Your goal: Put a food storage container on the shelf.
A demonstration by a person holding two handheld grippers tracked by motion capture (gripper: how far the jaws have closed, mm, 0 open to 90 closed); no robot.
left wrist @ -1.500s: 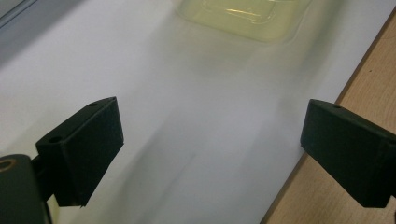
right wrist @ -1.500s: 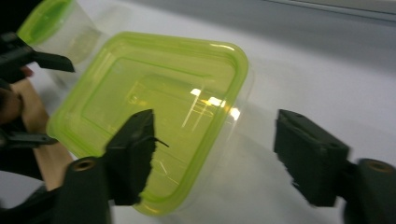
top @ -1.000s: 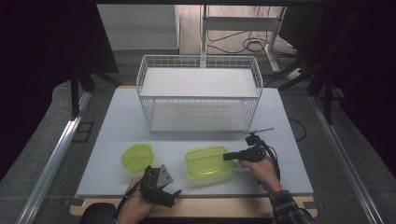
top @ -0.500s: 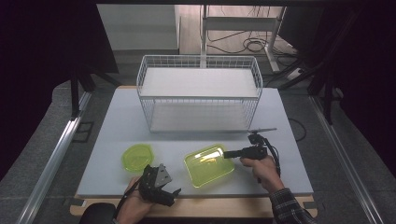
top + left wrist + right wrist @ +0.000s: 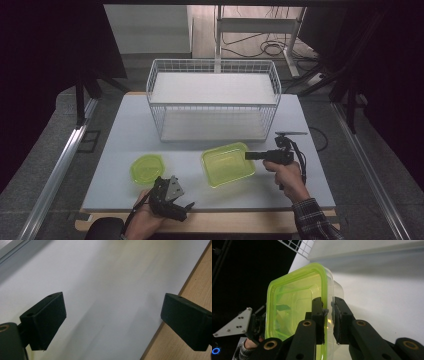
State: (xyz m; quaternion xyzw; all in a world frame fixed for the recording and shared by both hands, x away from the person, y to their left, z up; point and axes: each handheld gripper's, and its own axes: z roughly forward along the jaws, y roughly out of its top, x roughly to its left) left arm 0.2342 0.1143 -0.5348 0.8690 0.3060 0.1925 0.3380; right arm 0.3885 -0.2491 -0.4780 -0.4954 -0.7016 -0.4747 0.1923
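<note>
Right gripper [image 5: 250,156] pinches the near-right rim of the yellow-green container [image 5: 227,163], one jaw inside the wall, one outside, as the right gripper view [image 5: 328,315] shows plainly; container sits on the white table [image 5: 125,130] just in front of the wire basket [image 5: 212,102], seemingly tipped a little toward the grip; judgement: the hold is on a thin, slick plastic wall, so keep the pinch firm and the lift level, else the tub may swing or slip out; the likely goal is the basket, and its front wall stands between, so the tub would need to rise above the rim before going forward; round green lid [image 5: 146,168] lies left of the container, apart from it; left gripper [image 5: 177,202] rests at the table's near edge, jaws spread wide and holding nothing [image 5: 112,322]; it is clear of the path.
</note>
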